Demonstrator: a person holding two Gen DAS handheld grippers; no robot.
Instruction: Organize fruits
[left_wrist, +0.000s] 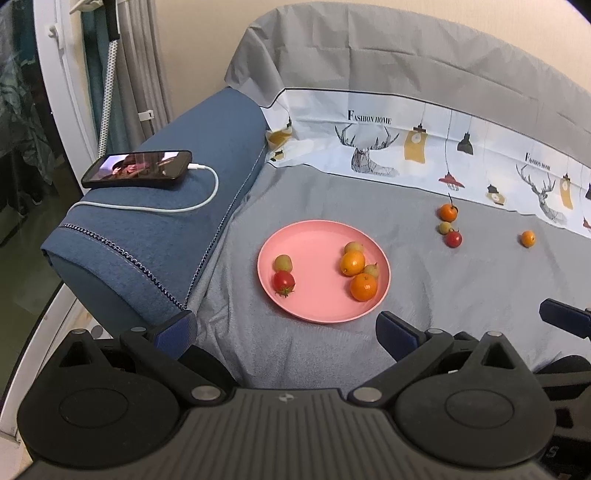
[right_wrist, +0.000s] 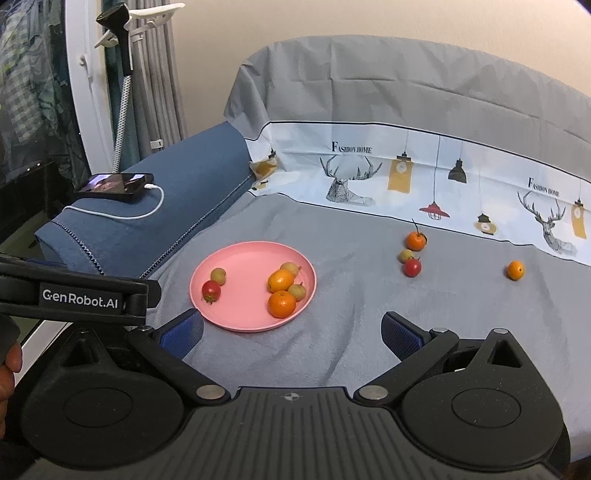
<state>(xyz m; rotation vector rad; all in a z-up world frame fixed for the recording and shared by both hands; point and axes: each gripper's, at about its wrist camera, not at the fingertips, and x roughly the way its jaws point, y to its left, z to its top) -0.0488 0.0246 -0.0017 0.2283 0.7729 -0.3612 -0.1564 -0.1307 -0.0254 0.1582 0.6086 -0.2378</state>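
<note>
A phone (left_wrist: 136, 168) lies on the blue armrest (left_wrist: 155, 236). The pink plate (left_wrist: 317, 306) holds six fruits, possibly tomatoes and oranges; four more (left_wrist: 453, 238) sit well right on the grey cover. The left gripper (left_wrist: 286, 332) and the right gripper (right_wrist: 291, 332) both hang wide apart, empty.

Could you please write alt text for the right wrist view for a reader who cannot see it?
An open right gripper hovers over a grey cloth near a pink plate holding six small fruits. Four more fruits lie on the cloth to the right, and a phone charges on a blue cushion.
</note>
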